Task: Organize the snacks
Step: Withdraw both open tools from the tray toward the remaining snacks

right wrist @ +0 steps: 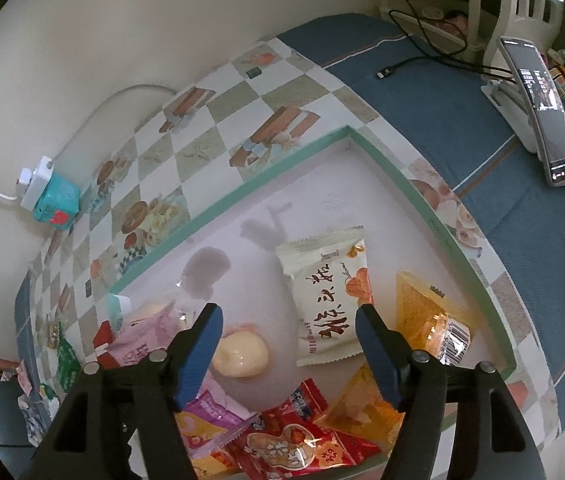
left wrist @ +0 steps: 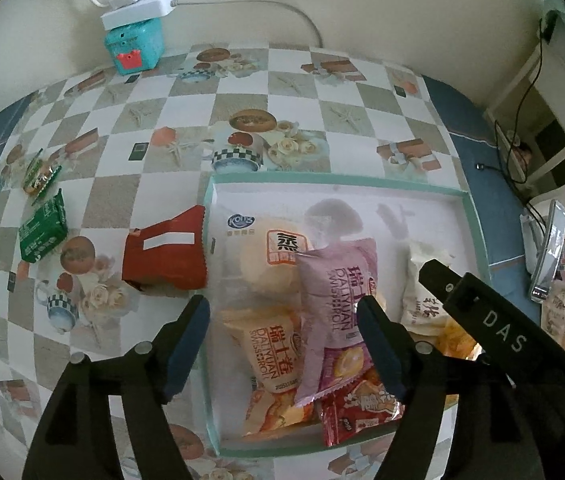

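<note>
- My left gripper (left wrist: 284, 344) hangs over the near left part of the tray (left wrist: 478, 232), jaws spread wide, nothing between them; its left finger sits outside the tray's left wall, the right finger over the pink pack.
- My right gripper (right wrist: 288, 344) hovers over the tray's near edge, jaws also wide and empty; its black body shows in the left view at the tray's right side.
- Nearest in the tray: red peanut pack (right wrist: 282, 446) against the near wall, orange pack (right wrist: 428, 316) toward the near right corner.
- Pink swiss-roll pack (left wrist: 336, 316) lies across a yellow swiss-roll pack (left wrist: 270, 360); both touching.
- Mid-tray: white pack with black script (right wrist: 332, 296), a pale round bun (right wrist: 240, 354) just beside it, apart.
- Clear-wrapped steamed cake (left wrist: 270, 256) sits by the tray's left wall.
- Outside the tray, touching its left wall: red pack (left wrist: 166, 254) on the checkered tablecloth (left wrist: 162, 128).
- Toward the table's left edge: green pack (left wrist: 42, 234), small wrapped snacks beyond it.
- Far edge by the wall: teal box (left wrist: 134, 46) with a white power strip on top.
</note>
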Tool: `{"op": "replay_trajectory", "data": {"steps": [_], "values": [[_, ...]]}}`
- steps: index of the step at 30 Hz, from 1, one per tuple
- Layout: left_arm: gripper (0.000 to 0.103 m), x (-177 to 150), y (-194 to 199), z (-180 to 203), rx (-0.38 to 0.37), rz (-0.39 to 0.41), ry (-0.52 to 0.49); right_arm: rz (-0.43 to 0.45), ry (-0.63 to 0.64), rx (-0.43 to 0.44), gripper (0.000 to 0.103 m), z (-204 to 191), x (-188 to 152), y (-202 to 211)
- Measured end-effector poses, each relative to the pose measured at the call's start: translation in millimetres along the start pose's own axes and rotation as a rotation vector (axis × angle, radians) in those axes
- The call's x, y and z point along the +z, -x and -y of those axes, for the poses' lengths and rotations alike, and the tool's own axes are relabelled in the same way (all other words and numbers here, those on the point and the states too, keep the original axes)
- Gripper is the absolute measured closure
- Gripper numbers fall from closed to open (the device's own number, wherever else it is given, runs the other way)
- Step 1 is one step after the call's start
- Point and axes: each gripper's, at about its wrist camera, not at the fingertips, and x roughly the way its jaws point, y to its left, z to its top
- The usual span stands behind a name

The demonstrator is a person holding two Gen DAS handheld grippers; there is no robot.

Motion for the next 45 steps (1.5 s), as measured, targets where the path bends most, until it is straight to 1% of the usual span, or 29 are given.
{"op": "replay_trajectory", "data": {"steps": [5,7,9,12,15,17,18,19,20,22,24,25,26,33,38,45], "values": [[0.024,4.9,7.8,-12.9,-0.007,0.014,0.040,0.006,0.004,-0.017,0.030,-0.9,0.8,4.8],[0.021,7.5,12.2,-21.4,-0.006,0.024,0.066,0.006,0.010,-0.020,0.030,-2.5,0.1,6.0],[0.019,10.3,16.2,-33.1,0.008,0.032,0.101,0.001,0.020,-0.027,0.030,-5.8,-1.6,6.2],[0.019,13.0,17.5,-53.4,0.048,0.027,0.166,-0.001,0.045,-0.039,0.029,-14.4,-6.0,6.3],[0.019,13.7,17.3,-78.6,0.078,0.026,0.243,0.002,0.082,-0.041,0.024,-26.6,-11.3,7.7],[0.019,13.2,18.2,-94.7,0.107,0.031,0.288,0.007,0.105,-0.039,0.017,-34.9,-14.4,9.3],[0.016,12.5,19.4,-102.1,0.122,0.038,0.307,0.012,0.122,-0.038,0.017,-40.9,-16.5,11.0],[0.008,11.4,20.7,-108.8,0.136,0.045,0.322,0.014,0.134,-0.036,0.017,-44.7,-17.6,11.9],[0.005,10.4,22.7,-117.1,0.150,0.054,0.340,0.018,0.149,-0.033,0.017,-50.1,-19.5,13.4],[0.005,9.1,26.1,-129.1,0.163,0.065,0.362,0.028,0.177,-0.027,0.016,-60.4,-23.4,16.6],[0.005,7.2,29.6,-142.1,0.179,0.073,0.390,0.038,0.214,-0.018,0.010,-72.9,-28.9,20.2],[0.005,5.8,31.9,-148.2,0.184,0.078,0.401,0.045,0.228,-0.015,0.002,-78.4,-31.7,22.0],[0.005,4.5,34.1,-154.3,0.192,0.083,0.411,0.052,0.243,-0.012,0.000,-83.5,-34.2,23.9],[0.005,-1.5,46.7,-191.3,0.240,0.084,0.447,0.074,0.337,0.001,0.000,-122.6,-54.5,33.0],[0.005,-5.7,56.3,-227.7,0.233,0.085,0.498,0.070,0.389,0.017,0.000,-149.1,-68.5,33.7],[0.005,-21.8,74.0,-300.0,0.314,0.098,0.635,0.038,0.419,0.030,0.000,-177.3,-85.2,22.6]]}}
